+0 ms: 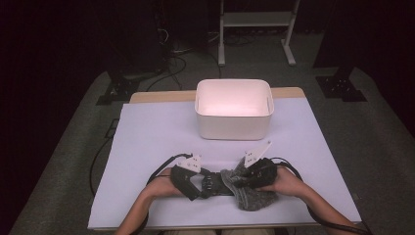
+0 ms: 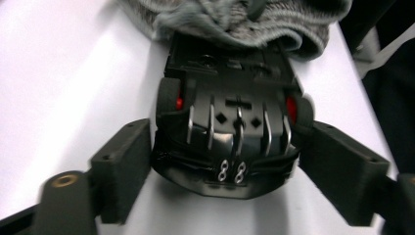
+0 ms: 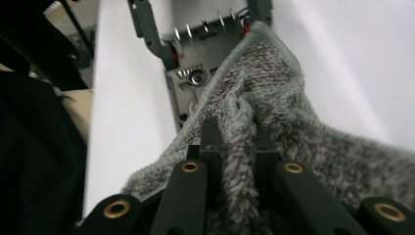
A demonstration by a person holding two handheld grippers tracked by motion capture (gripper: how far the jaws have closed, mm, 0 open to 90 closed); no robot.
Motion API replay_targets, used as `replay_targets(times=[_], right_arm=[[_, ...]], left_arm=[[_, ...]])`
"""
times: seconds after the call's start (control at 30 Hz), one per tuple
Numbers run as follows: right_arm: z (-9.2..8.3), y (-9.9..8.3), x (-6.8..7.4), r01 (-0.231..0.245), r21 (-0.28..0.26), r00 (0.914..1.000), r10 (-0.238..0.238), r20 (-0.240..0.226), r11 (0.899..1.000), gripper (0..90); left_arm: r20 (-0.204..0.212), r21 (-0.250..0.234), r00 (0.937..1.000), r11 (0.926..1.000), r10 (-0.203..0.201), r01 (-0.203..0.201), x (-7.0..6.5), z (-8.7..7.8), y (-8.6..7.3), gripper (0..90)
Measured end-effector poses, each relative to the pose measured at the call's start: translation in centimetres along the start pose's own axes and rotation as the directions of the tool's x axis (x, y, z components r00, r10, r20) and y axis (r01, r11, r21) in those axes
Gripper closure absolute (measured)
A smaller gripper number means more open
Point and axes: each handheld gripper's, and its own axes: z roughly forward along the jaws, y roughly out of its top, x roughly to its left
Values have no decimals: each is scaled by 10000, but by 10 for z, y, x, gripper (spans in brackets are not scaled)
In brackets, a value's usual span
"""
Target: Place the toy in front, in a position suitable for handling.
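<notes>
At the bottom centre of the high view, 2 hand-held grippers meet over a white table (image 1: 147,132). The right gripper (image 3: 234,147) is clenched on a fold of a grey fuzzy cloth (image 3: 274,103) that partly drapes a black toy car (image 2: 230,132). The left gripper (image 2: 225,161) straddles the car's rear, its jaws spread and not visibly pressing. The cloth looks soft, light and limp, best pinched at a hem. Farther up, at centre, stands a white bin (image 1: 234,122).
</notes>
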Motion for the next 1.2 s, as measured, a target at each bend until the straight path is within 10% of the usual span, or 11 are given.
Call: replay_targets(times=[0.4,0.6,1.2], right_arm=[[3,-4,13,235,-85,9997,-236,-104,9997,805],[3,-4,16,338,-21,9994,-338,-53,9994,805],[-2,9,-9,-151,-34,9999,150,-44,9999,801]], left_arm=[[128,-187,9947,9946,-1019,1021,10,-9,12,172],[702,261,9745,9769,-2133,2120,17,0,14,306],[604,289,9817,9834,-1805,1791,14,1,16,323]])
